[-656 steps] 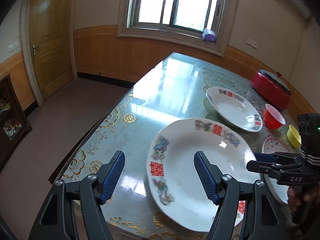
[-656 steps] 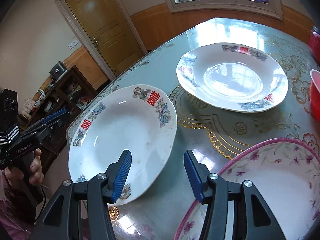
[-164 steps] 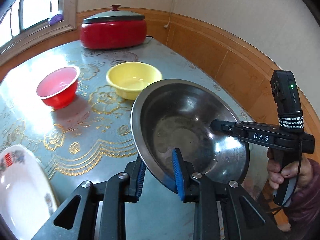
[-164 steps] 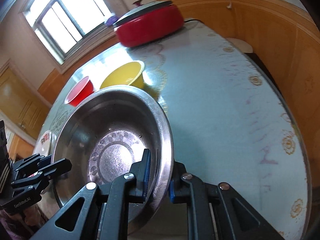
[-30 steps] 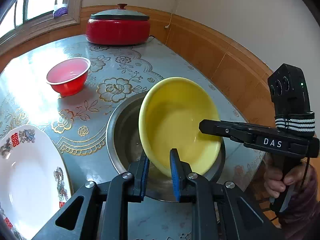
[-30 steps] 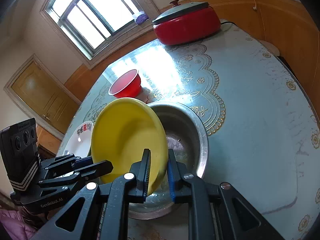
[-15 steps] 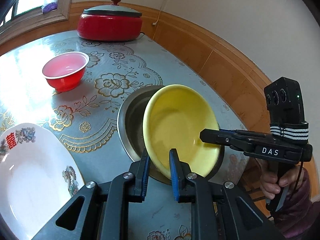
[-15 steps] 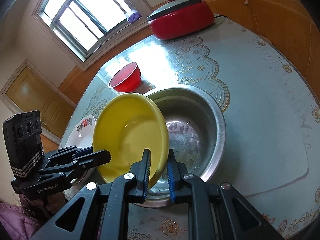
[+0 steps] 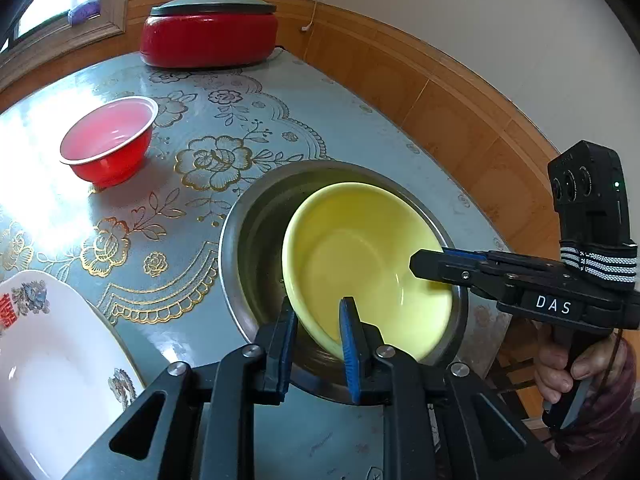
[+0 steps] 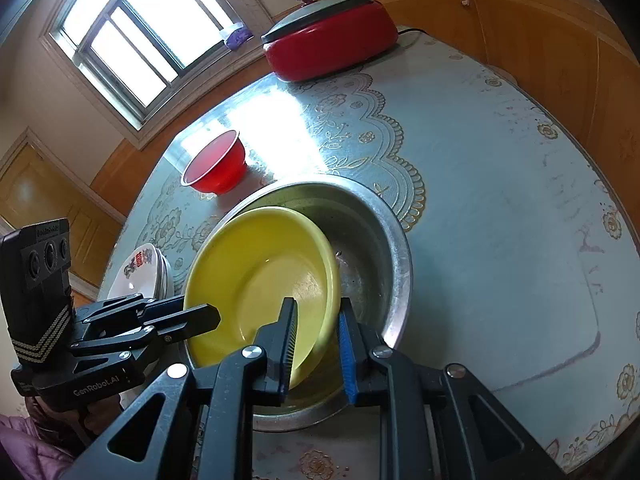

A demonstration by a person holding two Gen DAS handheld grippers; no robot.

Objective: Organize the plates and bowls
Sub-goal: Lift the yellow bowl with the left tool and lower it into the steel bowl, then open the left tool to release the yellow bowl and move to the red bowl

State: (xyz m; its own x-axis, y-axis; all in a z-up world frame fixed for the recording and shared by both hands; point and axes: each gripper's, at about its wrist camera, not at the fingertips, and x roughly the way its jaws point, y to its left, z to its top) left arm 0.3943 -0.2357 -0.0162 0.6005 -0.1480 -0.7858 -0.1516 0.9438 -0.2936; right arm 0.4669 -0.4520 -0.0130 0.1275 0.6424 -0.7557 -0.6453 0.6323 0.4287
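A yellow bowl (image 9: 360, 256) sits tilted inside a large steel bowl (image 9: 248, 240) on the table. My left gripper (image 9: 318, 332) straddles the yellow bowl's near rim, jaws slightly parted. My right gripper (image 10: 316, 340) straddles the opposite rim (image 10: 332, 280) with a small gap to the pads; it also shows in the left wrist view (image 9: 432, 266). The yellow bowl (image 10: 260, 276) and steel bowl (image 10: 384, 240) show in the right wrist view, with my left gripper (image 10: 212, 316) at the left.
A red bowl (image 9: 106, 146) stands to the left, also in the right wrist view (image 10: 216, 168). A red lidded pot (image 9: 208, 32) is at the back. Stacked white plates (image 9: 52, 364) lie near left. The table edge and wood-panelled wall run on the right.
The yellow bowl has come down into the steel bowl. Both grippers' jaws have parted a little from its rim.
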